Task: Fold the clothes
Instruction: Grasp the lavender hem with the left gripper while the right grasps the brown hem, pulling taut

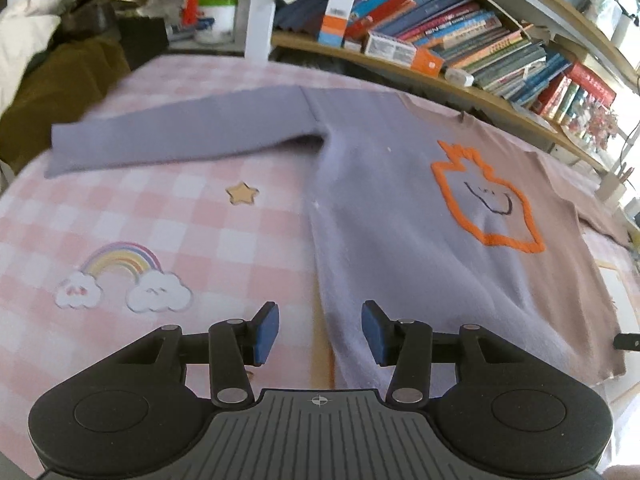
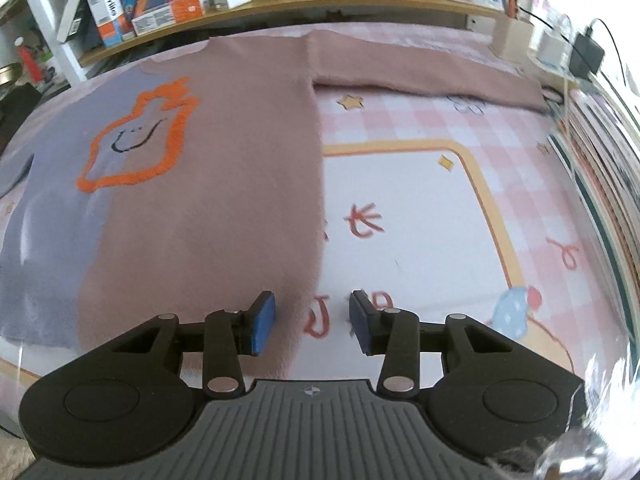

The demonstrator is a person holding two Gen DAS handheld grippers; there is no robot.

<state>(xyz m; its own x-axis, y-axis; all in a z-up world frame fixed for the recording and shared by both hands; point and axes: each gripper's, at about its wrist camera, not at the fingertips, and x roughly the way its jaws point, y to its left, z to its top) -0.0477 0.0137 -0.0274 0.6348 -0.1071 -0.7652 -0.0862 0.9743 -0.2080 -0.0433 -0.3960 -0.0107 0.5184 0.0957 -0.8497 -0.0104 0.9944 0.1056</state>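
Left wrist view shows you are hovering the left gripper [image 1: 320, 330] and right gripper [image 2: 313, 322], fingers spread and empty, over the flat sweater's [image 1: 400, 216] bottom corners (next: pinching both).

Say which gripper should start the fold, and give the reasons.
Probably the left gripper. Its open jaws straddle the sweater's side edge near the hem, and the purple sleeve lies flat ahead. The right gripper is open too, over the opposite edge.
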